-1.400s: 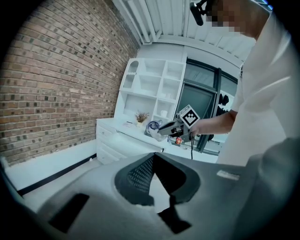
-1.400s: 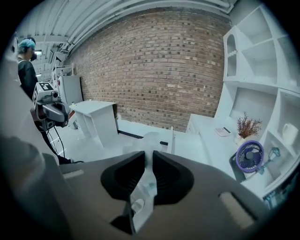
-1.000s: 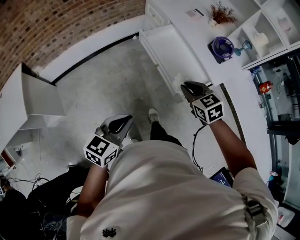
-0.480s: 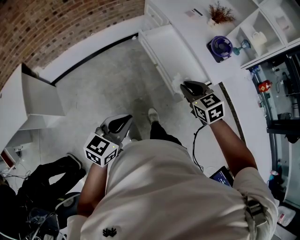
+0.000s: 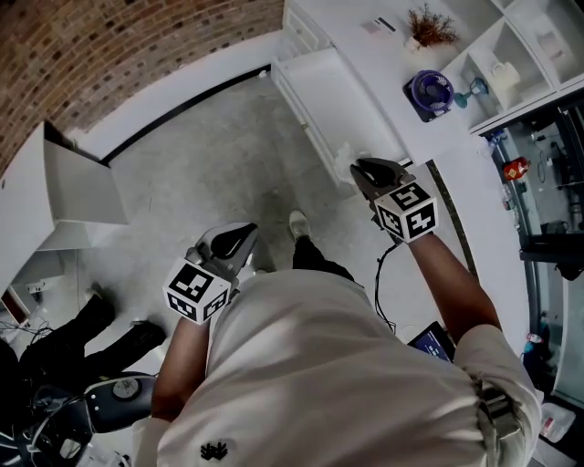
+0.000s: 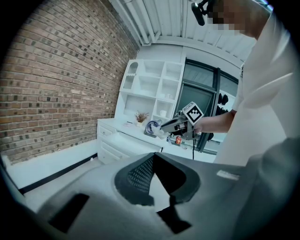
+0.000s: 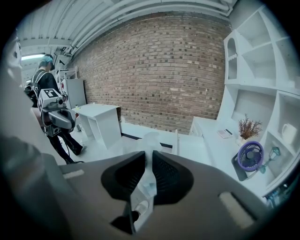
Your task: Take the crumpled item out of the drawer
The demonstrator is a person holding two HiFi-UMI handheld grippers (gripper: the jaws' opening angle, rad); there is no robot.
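Observation:
My right gripper (image 5: 360, 169) is shut on the crumpled white item (image 5: 346, 153), which hangs over the near end of the pulled-out white drawer (image 5: 315, 96). In the right gripper view the thin, crinkled item (image 7: 149, 140) runs between the two pads and sticks out past the tips (image 7: 146, 158). The left gripper view shows the right gripper (image 6: 174, 125) from the side, the item (image 6: 158, 132) at its tip. My left gripper (image 5: 239, 239) hangs low over the floor, far from the drawer. Its jaws (image 6: 152, 159) meet at the tips with nothing between them.
A purple fan (image 5: 429, 93) and a dried plant (image 5: 429, 27) stand on the white counter above the drawer. A white side table (image 5: 68, 196) stands at the left by the brick wall. Another person's legs (image 5: 73, 337) and cables are at the lower left.
Both grippers have stayed where they were. The other person's legs at the lower left have shifted, and a round dark device has come into view there.

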